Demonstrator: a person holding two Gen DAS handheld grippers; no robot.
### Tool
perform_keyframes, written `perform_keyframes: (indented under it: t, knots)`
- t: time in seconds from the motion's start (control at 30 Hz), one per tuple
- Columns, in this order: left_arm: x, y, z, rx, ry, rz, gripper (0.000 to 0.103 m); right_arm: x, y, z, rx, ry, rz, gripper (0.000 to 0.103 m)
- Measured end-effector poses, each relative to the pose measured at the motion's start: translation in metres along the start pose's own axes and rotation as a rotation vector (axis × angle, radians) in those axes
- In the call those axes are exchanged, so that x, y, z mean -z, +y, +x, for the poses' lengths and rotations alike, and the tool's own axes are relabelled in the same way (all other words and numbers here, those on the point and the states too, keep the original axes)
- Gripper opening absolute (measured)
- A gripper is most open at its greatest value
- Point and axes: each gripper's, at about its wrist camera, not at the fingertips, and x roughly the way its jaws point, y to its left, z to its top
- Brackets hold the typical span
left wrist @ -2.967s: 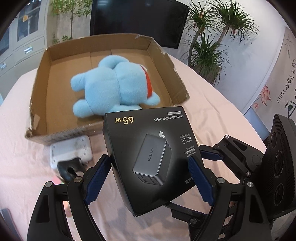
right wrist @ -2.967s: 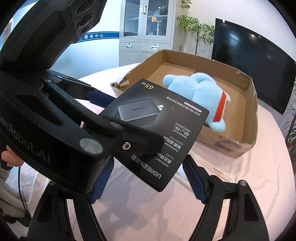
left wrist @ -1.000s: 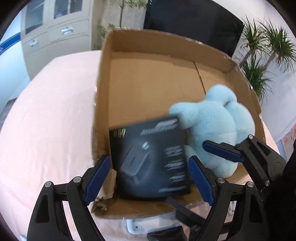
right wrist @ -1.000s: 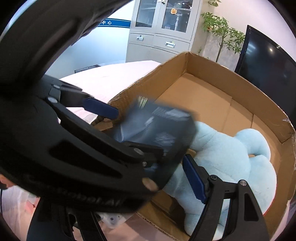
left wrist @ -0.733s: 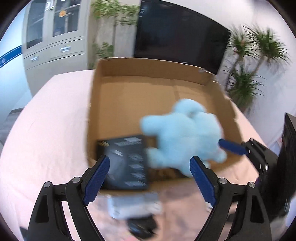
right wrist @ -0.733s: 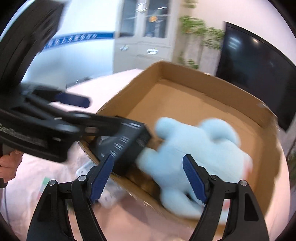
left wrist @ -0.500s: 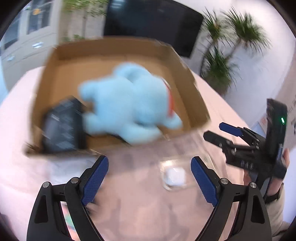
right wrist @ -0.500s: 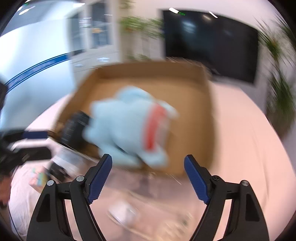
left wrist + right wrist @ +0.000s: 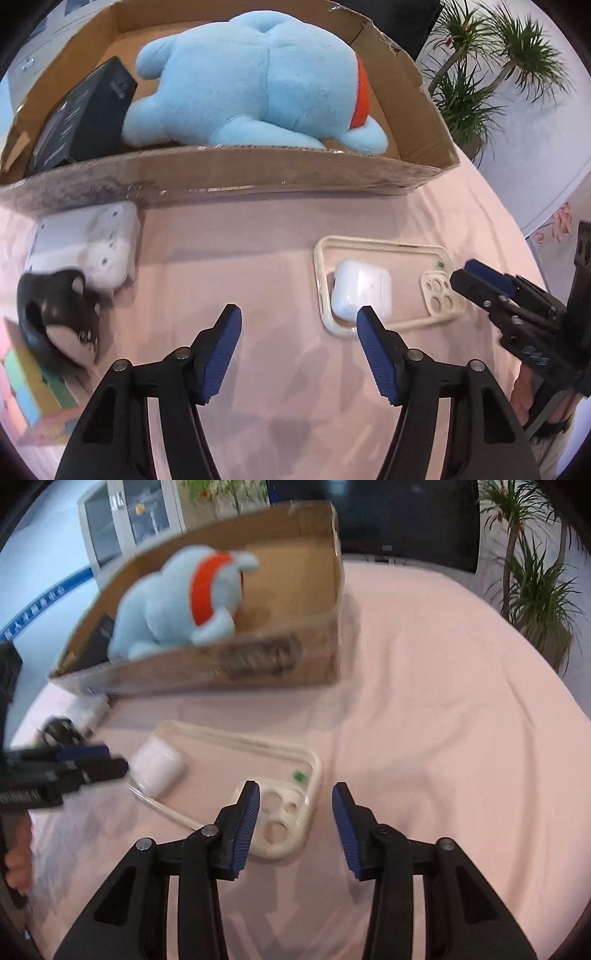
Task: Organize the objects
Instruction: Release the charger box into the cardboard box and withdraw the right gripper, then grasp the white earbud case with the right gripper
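Note:
A cream phone case lies flat on the pink tablecloth with a white earbud case resting on its far end. My right gripper hovers over the case's camera corner. Its jaws are closing, that corner lies between them, and the pads do not press on it. My left gripper is also closing, with only bare cloth between its fingers. Its right fingertip sits at the near edge of the earbud case. The cardboard box behind holds a blue plush and a black charger box.
A white adapter, a black rounded object and a colourful block lie at the left, in front of the box. Potted palms stand beyond the table's right edge. A person's hand grips the left tool.
The black charger box left my left gripper and now lies in the cardboard box. Both grippers came back from over the box to the cloth in front, and their jaws have narrowed.

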Motion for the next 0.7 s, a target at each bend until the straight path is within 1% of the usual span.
perform_keyframes:
  t: [0.03, 0.07, 0.1, 0.13, 0.17, 0.23, 0.27, 0.37, 0.4, 0.47, 0.5, 0.53, 0.57, 0.63, 0.7]
  knots:
    - [0.002, 0.002, -0.002, 0.011, -0.006, -0.005, 0.064, -0.004, 0.006, -0.002, -0.074, 0.0, -0.007, 0.041]
    - [0.005, 0.004, -0.005, 0.02, -0.01, -0.011, 0.064, -0.007, 0.013, -0.002, -0.129, 0.001, -0.03, 0.047]
    - [0.007, 0.006, -0.009, 0.029, -0.015, -0.016, 0.064, -0.01, 0.023, 0.0, -0.148, 0.001, -0.065, 0.053]
    - [0.009, 0.009, -0.012, 0.037, -0.02, -0.022, 0.064, -0.012, 0.03, 0.003, -0.144, 0.003, -0.081, 0.06]
    - [0.013, 0.012, -0.017, 0.04, -0.027, -0.026, 0.064, -0.015, 0.041, 0.009, -0.15, 0.013, -0.114, 0.06]
    - [0.019, 0.016, -0.022, 0.045, -0.032, -0.027, 0.065, -0.02, 0.056, 0.023, -0.195, 0.036, -0.139, 0.06]
    - [0.023, 0.02, -0.025, 0.052, -0.034, -0.032, 0.065, -0.022, 0.062, 0.03, -0.2, 0.046, -0.143, 0.06]
    - [0.033, 0.03, -0.029, 0.062, -0.028, -0.043, 0.067, -0.019, 0.071, 0.056, -0.177, 0.115, -0.174, 0.061]
    - [0.035, 0.033, -0.029, 0.06, -0.023, -0.047, 0.067, -0.016, 0.072, 0.061, -0.168, 0.12, -0.187, 0.057]
    - [0.04, 0.038, -0.028, 0.06, -0.009, -0.052, 0.067, -0.016, 0.078, 0.062, -0.141, 0.123, -0.224, 0.05]
    - [0.042, 0.039, -0.028, 0.062, -0.004, -0.051, 0.067, -0.016, 0.077, 0.059, -0.11, 0.118, -0.225, 0.049]
    - [0.045, 0.041, -0.03, 0.067, -0.002, -0.047, 0.067, -0.015, 0.076, 0.057, -0.103, 0.109, -0.225, 0.049]
    - [0.048, 0.042, -0.033, 0.074, 0.001, -0.041, 0.067, -0.015, 0.075, 0.053, -0.113, 0.108, -0.223, 0.049]
    - [0.053, 0.041, -0.046, 0.094, -0.003, -0.027, 0.067, -0.014, 0.082, 0.038, -0.13, 0.071, -0.215, 0.049]
    - [0.058, 0.039, -0.06, 0.122, -0.004, -0.001, 0.067, -0.004, 0.094, 0.02, -0.228, 0.063, -0.242, 0.049]
